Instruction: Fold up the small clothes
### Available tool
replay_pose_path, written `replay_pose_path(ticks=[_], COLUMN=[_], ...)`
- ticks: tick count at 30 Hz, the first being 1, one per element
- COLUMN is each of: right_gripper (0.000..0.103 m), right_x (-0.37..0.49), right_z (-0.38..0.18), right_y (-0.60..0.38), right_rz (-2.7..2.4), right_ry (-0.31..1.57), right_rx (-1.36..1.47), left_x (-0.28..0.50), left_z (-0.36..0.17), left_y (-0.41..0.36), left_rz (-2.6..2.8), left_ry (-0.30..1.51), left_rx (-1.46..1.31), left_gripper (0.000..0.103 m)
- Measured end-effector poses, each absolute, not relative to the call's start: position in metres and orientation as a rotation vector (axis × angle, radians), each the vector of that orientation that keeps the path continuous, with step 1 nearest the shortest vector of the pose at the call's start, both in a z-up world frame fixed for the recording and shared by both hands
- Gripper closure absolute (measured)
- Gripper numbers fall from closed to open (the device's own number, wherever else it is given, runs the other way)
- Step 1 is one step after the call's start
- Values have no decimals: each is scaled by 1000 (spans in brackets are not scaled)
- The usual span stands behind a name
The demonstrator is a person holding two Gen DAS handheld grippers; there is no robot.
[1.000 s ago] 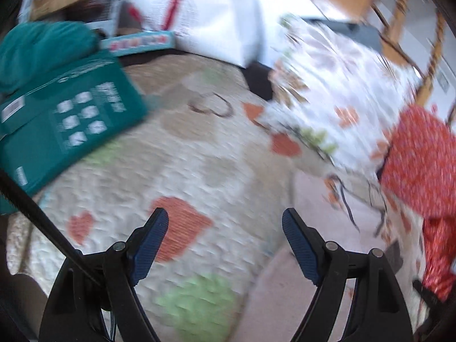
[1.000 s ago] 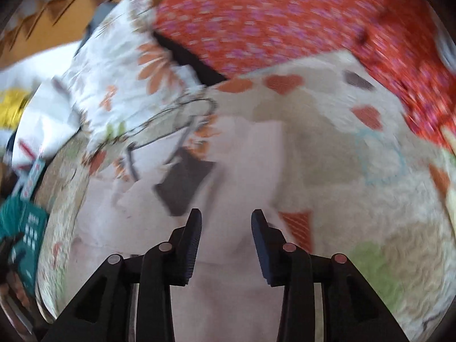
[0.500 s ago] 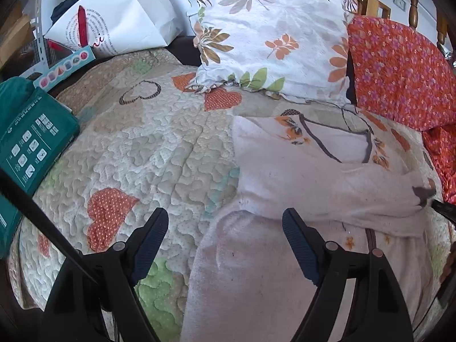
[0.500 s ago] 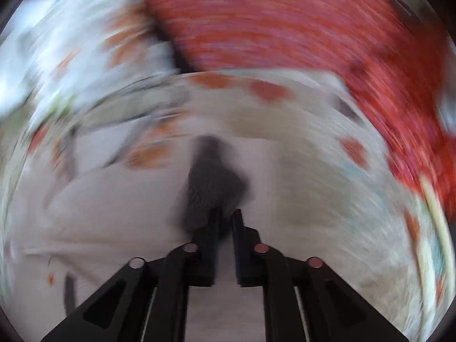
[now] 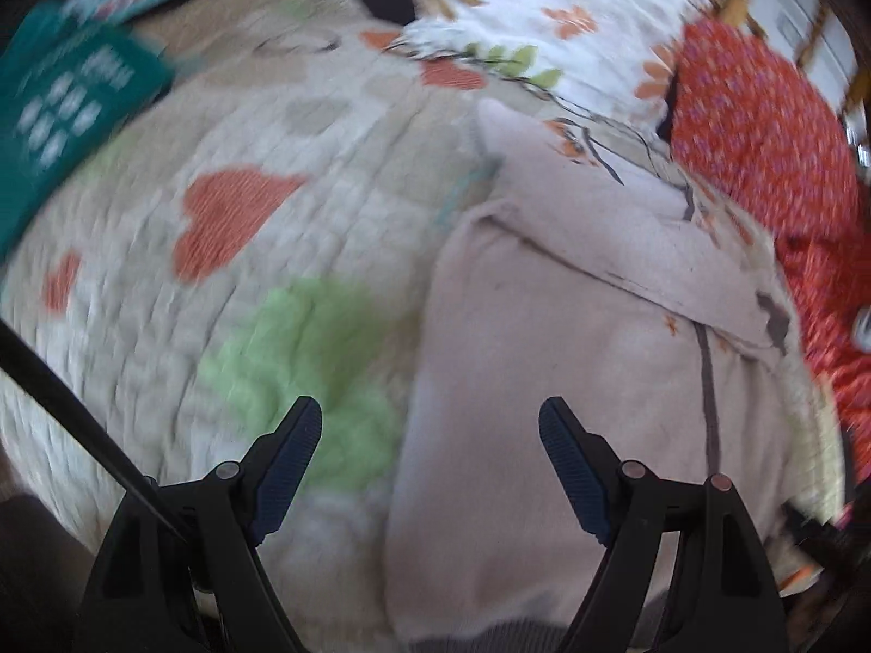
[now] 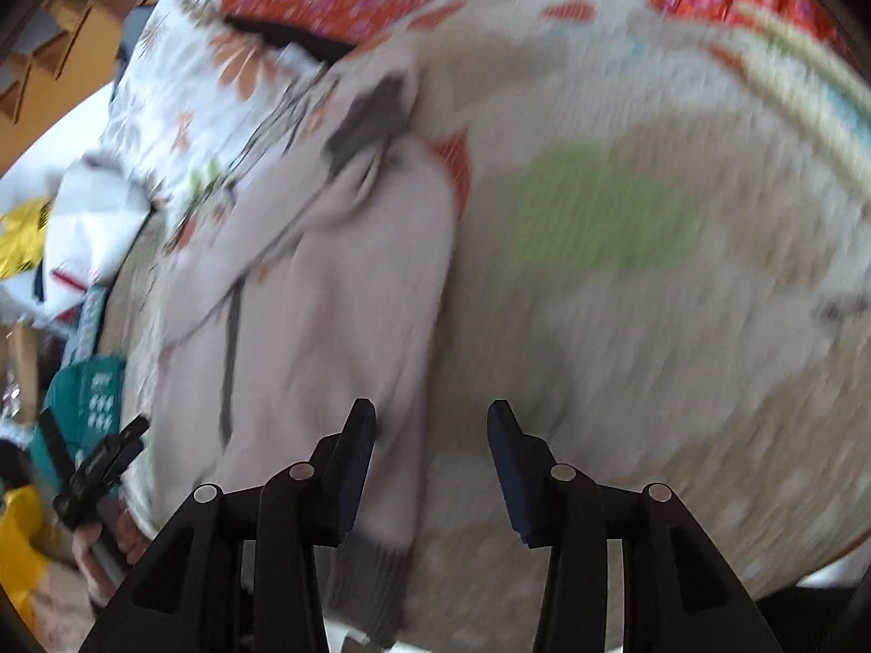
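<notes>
While both grippers hung empty, fold looked partly done. Left gripper (image 5: 430, 430) spread wide above pale pink garment (image 5: 571, 381); right gripper (image 6: 430, 432) opening beside hem, nothing clamped. Farther off, sleeve (image 6: 348, 174) lay folded across body on heart-patterned quilt (image 5: 245, 163). Bottom fold apparently remained.

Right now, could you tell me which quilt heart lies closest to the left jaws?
The green heart, just beyond the left fingertip; the orange hearts lie farther up the quilt.
</notes>
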State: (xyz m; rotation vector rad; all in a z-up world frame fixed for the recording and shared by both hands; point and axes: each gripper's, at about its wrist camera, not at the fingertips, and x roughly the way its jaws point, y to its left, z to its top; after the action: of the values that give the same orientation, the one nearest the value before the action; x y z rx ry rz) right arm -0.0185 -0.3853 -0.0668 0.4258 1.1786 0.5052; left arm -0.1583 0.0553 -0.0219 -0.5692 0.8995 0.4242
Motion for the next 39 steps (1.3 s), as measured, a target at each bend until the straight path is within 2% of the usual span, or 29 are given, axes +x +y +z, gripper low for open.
replay_pose_path(ticks=[5, 12, 14, 15, 16, 18, 21, 23, 26, 27, 28, 29, 30, 33, 34, 35, 36, 38, 39], right_gripper=[45, 45, 54, 69, 77, 85, 95, 95, 86, 74, 52, 44, 39, 39, 39, 38, 39, 42, 51], right_x=[-45, -70, -79, -83, -85, -83, -86, -86, -88, -91, -93, -93, -94, -96, -98, -102, -105, -111, -115], right_z=[-68, -67, -67, -66, -66, -66, -67, -68, -64, -62, -61, -60, -61, -70, -74, -75, -74, -75, -76], right_y=[-376, -338, -327, -326, -331, -345, -372, -391, -410, -411, -412, -405, -399, -376, -369, -364, -359, -351, -350], right_rz=[536, 463, 422, 393, 382, 356, 295, 295, 358, 382, 405, 414, 425, 425, 413, 395, 380, 363, 350], right_ry=[1140, 1090, 1063, 1050, 1053, 1078, 1105, 1116, 1089, 1078, 1068, 1067, 1068, 1095, 1093, 1070, 1055, 1023, 1011], right_rx=[420, 196, 52, 4, 3, 47, 105, 178, 306, 338, 363, 366, 358, 289, 260, 222, 186, 94, 75], left_x=[-200, -212, -212, -212, -212, -217, -225, -228, -228, -228, -228, -226, -224, -221, -221, -221, -219, -216, -215], left_z=[-42, -55, -60, -61, -63, -64, -66, -69, -71, -70, -70, -70, -70, -70, -69, -69, -70, -72, -71], left_y=[60, 12, -5, -12, -18, -24, -20, -15, -11, -11, -12, -14, -16, -19, -20, -21, -22, -23, -23], left_rz=[442, 358, 354, 351, 338, 343, 328, 314, 292, 285, 279, 278, 280, 281, 275, 272, 266, 259, 252], left_ry=[886, 915, 941, 951, 968, 962, 948, 932, 914, 908, 903, 903, 904, 909, 913, 921, 936, 962, 965], left_rx=[-748, -703, -649, -619, -601, -591, -647, -700, -751, -758, -762, -759, -753, -743, -741, -735, -735, -740, -742], left_gripper=[22, 22, 25, 34, 38, 43, 44, 43, 34, 30, 29, 27, 26, 26, 28, 44, 71, 85, 91])
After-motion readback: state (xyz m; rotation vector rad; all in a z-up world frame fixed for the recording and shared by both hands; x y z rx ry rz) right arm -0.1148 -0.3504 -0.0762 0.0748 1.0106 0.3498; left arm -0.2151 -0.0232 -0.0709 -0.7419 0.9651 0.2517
